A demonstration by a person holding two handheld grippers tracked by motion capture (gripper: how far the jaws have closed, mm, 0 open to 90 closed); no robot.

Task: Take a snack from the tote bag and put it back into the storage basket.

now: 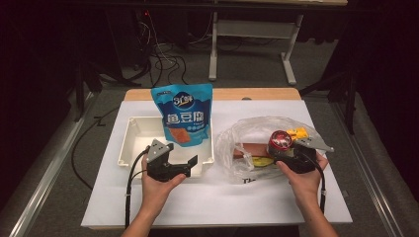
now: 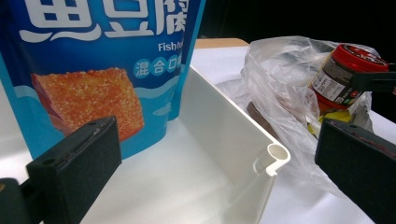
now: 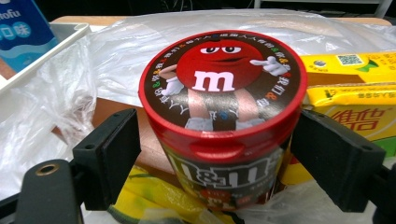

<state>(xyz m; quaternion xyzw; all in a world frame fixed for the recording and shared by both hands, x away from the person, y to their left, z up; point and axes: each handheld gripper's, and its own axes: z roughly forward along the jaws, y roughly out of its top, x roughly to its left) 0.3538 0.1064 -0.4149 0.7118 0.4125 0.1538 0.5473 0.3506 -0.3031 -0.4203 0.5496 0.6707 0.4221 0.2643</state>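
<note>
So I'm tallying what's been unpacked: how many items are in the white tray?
1: the blue fish tofu pouch stands upright in the white tray. The M&M's can sits in the right gripper over the plastic bag.

Red-lidded brown candy jar (image 3: 223,116), blue pouch (image 1: 185,113), white tray (image 1: 132,143).

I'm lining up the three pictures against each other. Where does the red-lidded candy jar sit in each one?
High view: the candy jar sits right of centre, over the plastic bag, at the right gripper.
Left gripper view: upper right, behind the bag.
Right gripper view: centre, between the black jaws.
Shared landmark: the blue pouch in the white tray.
</note>
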